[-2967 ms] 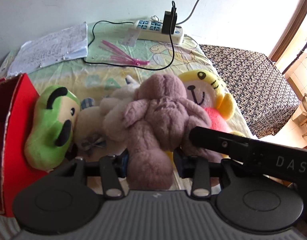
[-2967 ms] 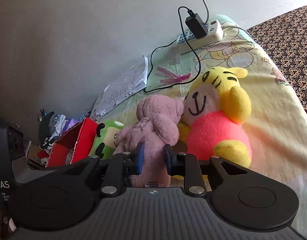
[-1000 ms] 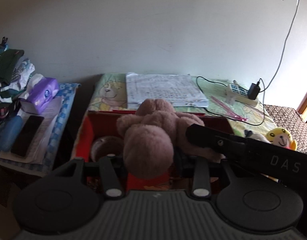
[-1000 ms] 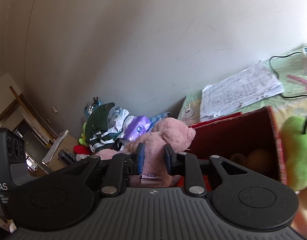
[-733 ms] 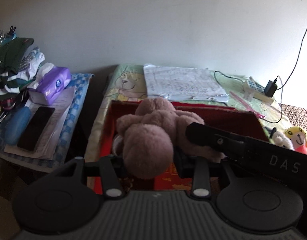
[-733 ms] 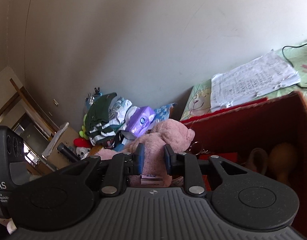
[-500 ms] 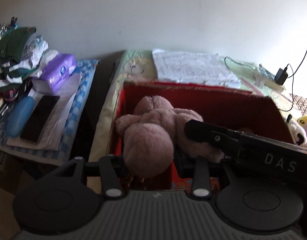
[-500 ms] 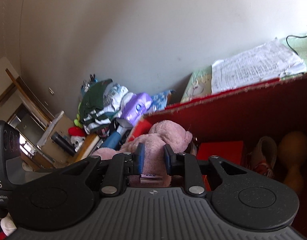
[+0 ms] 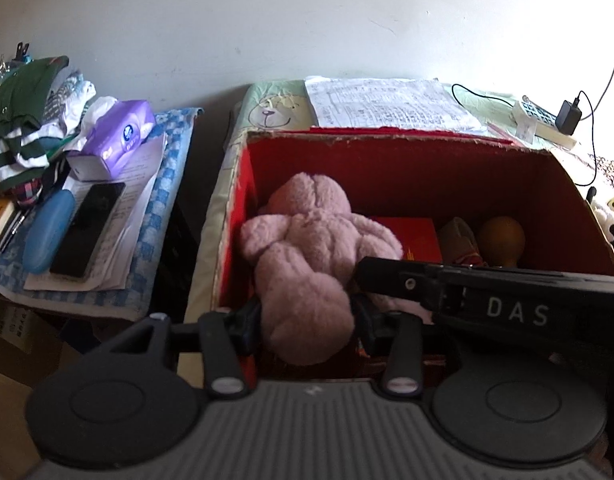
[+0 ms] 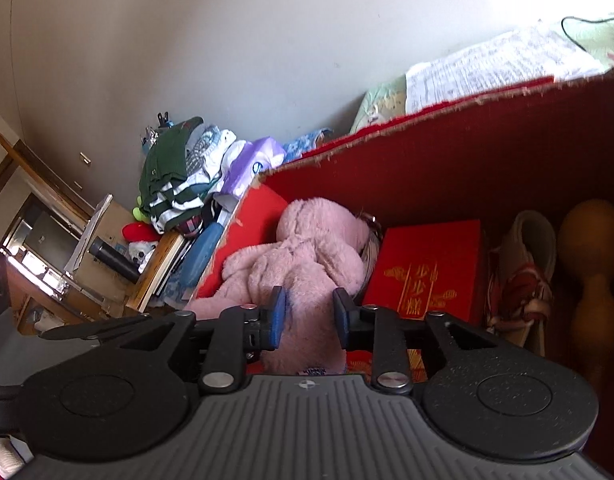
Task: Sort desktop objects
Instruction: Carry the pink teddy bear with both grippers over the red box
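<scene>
A pink plush bear (image 9: 307, 248) lies low inside the left end of the red cardboard box (image 9: 387, 152), head towards the far wall. My left gripper (image 9: 307, 320) is shut on one of its legs at the box's near edge. In the right wrist view the same plush bear (image 10: 307, 252) fills the box's (image 10: 467, 152) left corner, and my right gripper (image 10: 307, 316) is shut on another limb, blue pads pressed into the fur. The right gripper's black body (image 9: 507, 304) crosses the left wrist view over the box.
Inside the box are a small red carton (image 10: 431, 272), a cloth shoe (image 10: 523, 264) and a tan gourd (image 10: 595, 240). Left of the box a side table holds a purple tissue pack (image 9: 111, 140), phone (image 9: 87, 232) and blue case (image 9: 47, 232). Papers (image 9: 387, 104) and power strip (image 9: 543, 120) lie behind.
Both grippers carried the pink bear leftwards from among the other toys, over the red box, and lowered it inside. It now sits down in the box's left end.
</scene>
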